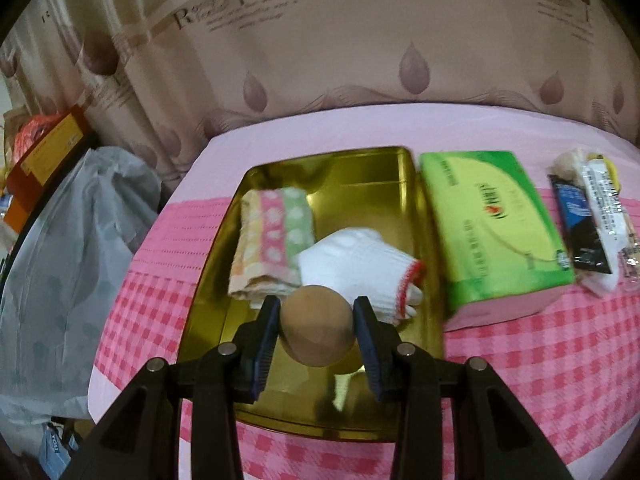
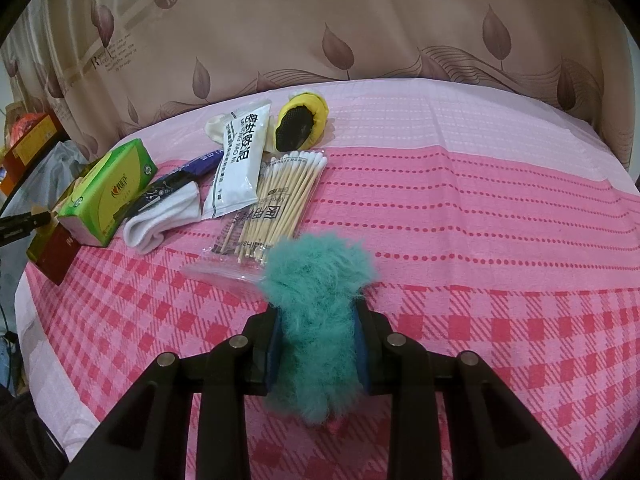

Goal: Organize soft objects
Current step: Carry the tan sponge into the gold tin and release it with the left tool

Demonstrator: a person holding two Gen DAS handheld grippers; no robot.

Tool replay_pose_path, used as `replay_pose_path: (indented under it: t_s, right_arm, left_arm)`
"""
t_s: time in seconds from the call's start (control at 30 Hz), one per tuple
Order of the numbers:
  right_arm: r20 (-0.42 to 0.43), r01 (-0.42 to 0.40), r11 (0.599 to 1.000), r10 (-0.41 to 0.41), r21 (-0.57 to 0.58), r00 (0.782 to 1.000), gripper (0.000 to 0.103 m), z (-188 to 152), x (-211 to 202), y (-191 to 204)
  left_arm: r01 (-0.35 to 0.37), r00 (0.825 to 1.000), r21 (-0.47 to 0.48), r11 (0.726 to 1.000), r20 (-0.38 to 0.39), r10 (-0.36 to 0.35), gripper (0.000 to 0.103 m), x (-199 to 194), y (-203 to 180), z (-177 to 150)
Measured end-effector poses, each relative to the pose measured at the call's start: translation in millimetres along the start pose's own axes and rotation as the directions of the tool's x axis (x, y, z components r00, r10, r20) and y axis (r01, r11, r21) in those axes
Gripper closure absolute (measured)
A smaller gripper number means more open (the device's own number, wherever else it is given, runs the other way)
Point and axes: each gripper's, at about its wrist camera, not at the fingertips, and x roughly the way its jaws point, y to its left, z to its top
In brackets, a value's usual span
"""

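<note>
In the left wrist view my left gripper [image 1: 317, 312] is shut on a tan egg-shaped sponge [image 1: 317, 327], held over the near part of a gold tin tray [image 1: 404, 168]. Inside the tray lie a folded pastel cloth [image 1: 274, 240] and a white knit glove with a red cuff [image 1: 360, 264]. My right gripper [image 2: 316, 312] is shut on a fluffy teal pom-pom [image 2: 318, 292] above the pink checked cloth. A white sock [image 2: 160, 220] and a yellow and black soft item [image 2: 300, 126] lie on the table further off.
A green tissue pack [image 1: 492, 232] [image 2: 108, 188] sits right of the tray. Beside it are a dark wrapper [image 2: 176, 182], a white packet [image 2: 240, 160] and a bag of cotton swabs [image 2: 276, 200]. A grey plastic bag [image 1: 72, 260] and boxes stand off the table's left edge.
</note>
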Motion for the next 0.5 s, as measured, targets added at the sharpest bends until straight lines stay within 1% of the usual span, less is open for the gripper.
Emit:
replay_pose_path:
  t_s: [0.27,0.5]
  right_arm:
    - [-0.002,0.011,1.0,-0.011,-0.012,1.0,0.076,0.7,0.8,2.1]
    - [-0.004,0.031,0.999,-0.031,-0.03,1.0,0.075,1.3,2.0,5.3]
  left_arm:
    - [-0.029,0.999,-0.022,0.999,-0.041,0.028,0.065,22.4,17.7,-5.6]
    - [-0.051,0.997,-0.033,0.998,-0.06,0.049,0.065,33.7,32.4,-8.9]
